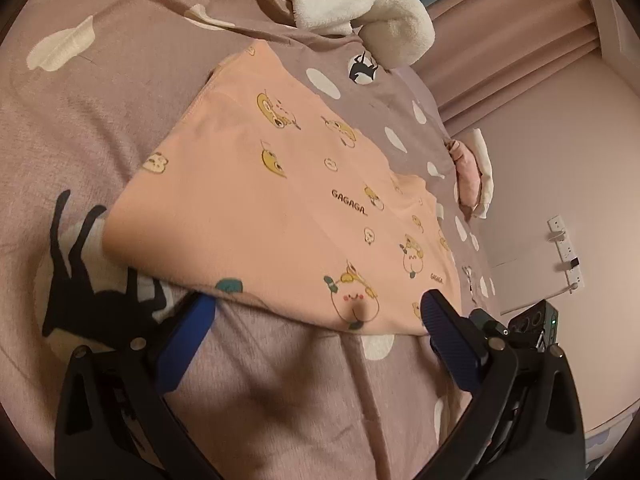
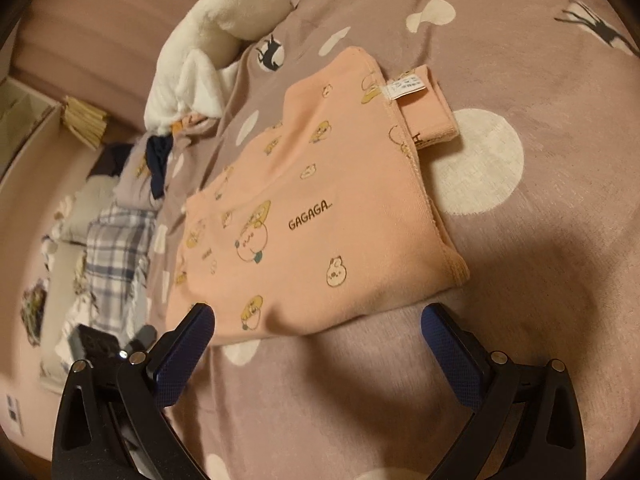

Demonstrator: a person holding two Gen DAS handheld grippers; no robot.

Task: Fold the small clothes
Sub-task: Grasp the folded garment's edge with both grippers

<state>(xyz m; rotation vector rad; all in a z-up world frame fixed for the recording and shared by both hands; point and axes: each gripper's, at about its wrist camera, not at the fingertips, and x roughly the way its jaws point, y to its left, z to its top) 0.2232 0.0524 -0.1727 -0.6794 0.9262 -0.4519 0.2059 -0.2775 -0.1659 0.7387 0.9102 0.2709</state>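
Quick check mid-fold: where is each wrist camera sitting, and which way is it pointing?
Left wrist: low over the bedspread, facing the peach garment; open left gripper, the other rig at right.
Right wrist: low at the garment's near edge, facing its label end; open right gripper.
Shared: the garment, the white fleece.

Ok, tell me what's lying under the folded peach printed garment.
The folded peach printed garment rests on a mauve bedsheet with white spots; one big white spot shows partly from under its edge. Anything beneath the garment's middle is covered.
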